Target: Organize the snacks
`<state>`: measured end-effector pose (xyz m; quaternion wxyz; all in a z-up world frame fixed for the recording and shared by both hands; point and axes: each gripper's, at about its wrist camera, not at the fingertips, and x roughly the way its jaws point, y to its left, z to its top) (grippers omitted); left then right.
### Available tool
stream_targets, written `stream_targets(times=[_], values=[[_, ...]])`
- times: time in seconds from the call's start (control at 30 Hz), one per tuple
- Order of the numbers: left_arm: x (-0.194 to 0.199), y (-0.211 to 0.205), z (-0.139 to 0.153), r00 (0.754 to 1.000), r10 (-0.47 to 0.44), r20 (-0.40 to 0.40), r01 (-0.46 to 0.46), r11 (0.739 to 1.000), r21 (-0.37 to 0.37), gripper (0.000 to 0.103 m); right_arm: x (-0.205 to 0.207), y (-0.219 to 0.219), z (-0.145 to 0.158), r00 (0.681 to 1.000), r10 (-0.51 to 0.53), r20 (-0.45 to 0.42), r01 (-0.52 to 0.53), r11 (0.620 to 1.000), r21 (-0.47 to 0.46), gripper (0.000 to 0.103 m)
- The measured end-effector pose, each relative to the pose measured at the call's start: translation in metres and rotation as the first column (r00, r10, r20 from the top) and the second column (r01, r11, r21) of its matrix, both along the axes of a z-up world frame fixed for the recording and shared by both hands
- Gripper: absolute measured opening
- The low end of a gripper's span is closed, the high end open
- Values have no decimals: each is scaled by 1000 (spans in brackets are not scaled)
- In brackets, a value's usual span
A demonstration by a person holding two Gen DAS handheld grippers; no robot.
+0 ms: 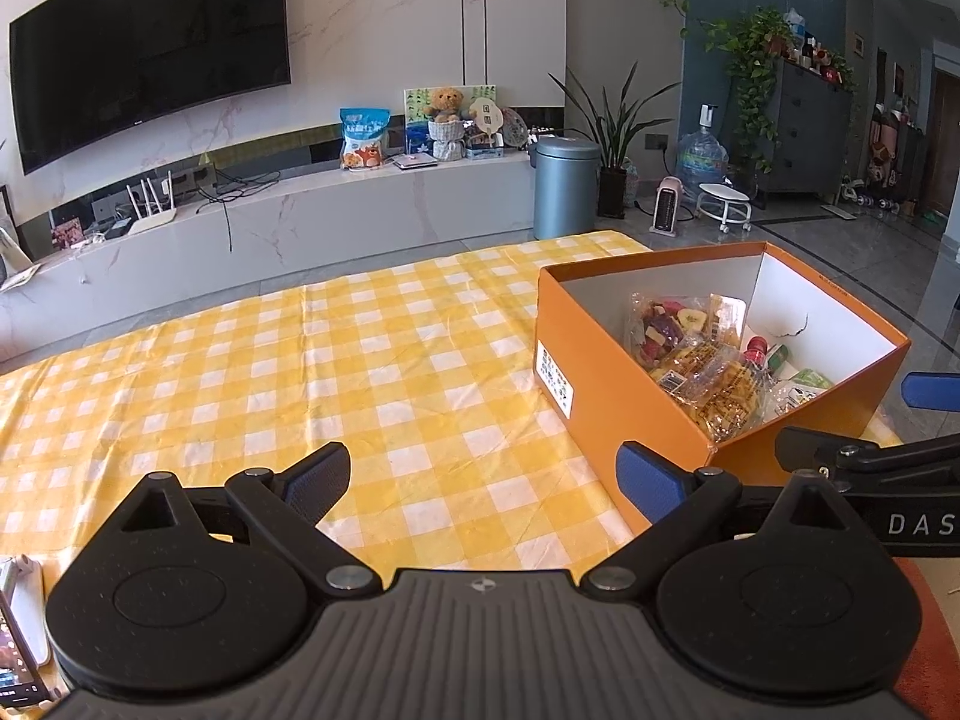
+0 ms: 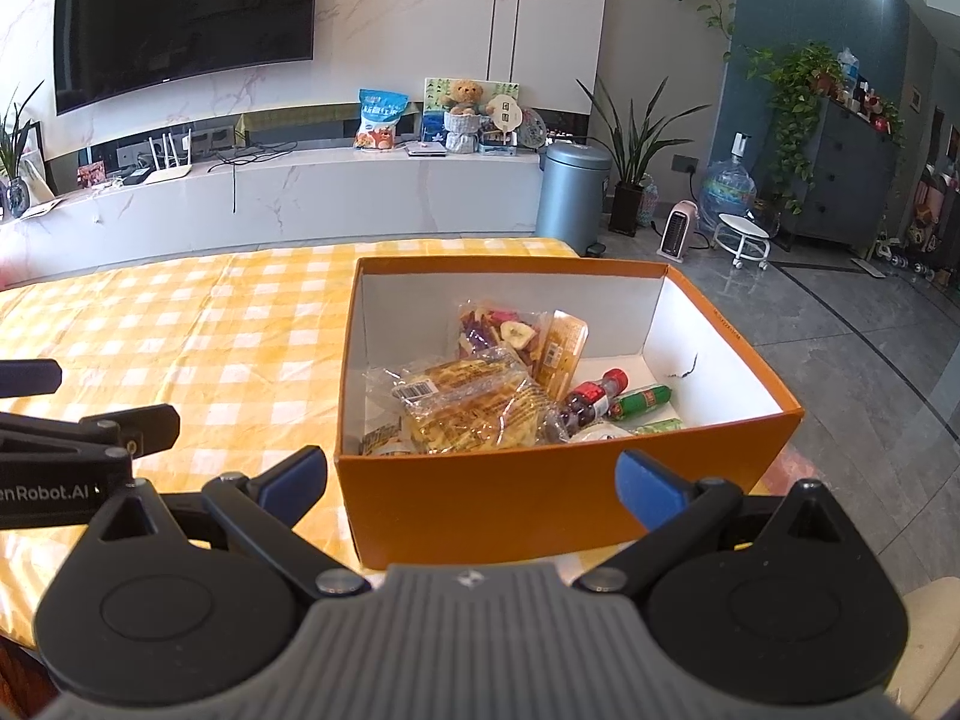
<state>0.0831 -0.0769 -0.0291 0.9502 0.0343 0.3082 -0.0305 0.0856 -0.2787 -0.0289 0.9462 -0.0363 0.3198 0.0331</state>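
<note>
- So, the tabletop (image 1: 372, 360) is wearing a yellow-and-white checked cloth, and it's sitting in a living room with a grey tiled floor.
- Behind it, one big dark TV (image 2: 186, 18) is hanging on a marble-look wall, above a long white console (image 2: 336, 192).
- One blue snack bag (image 2: 381, 127) and one teddy bear (image 2: 465, 97) are sitting on that console; one grey bin (image 2: 573, 195) is standing on the floor at its right end.
- One orange box (image 2: 540, 498) is resting on the right part of the tabletop, open on top.
- The snacks (image 2: 474, 408) are all lying inside that box: one dried-fruit bag (image 2: 498, 330), a couple of yellowish clear-wrapped packs, one red-capped little bottle (image 2: 594, 402), one green wrapped stick (image 2: 645, 401). Can't count the stuff buried lower down.
- The left gripper (image 1: 486, 480) is hanging over bare cloth just left of the box, fingers spread wide, holding nothing.
- The right gripper (image 2: 471, 483) is facing the box's near wall, also spread apart and empty.
</note>
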Motion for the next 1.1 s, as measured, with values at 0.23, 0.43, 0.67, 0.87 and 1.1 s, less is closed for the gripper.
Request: stream_targets(times=[0.23,0.43,0.67,0.87,1.1], values=[[0,2,1,1000,10,-1,-10,1000,-8,103,-1,4,-2,1000,8,-4,-8,1000,-1,100],[-1,2,2,1000,18,3,-18,1000,-5,103,-1,7,-5,1000,13,-11,-13,1000,-1,100],[-3,3,3,1000,23,13,-23,1000,-4,103,-2,8,-6,1000,15,-12,-15,1000,0,100],[-3,5,4,999,32,20,-32,999,-7,103,-3,10,-8,1000,18,-16,-18,1000,-2,100],[-4,7,4,999,33,19,-33,999,-14,103,-3,11,-8,1000,21,-14,-21,1000,-4,100]])
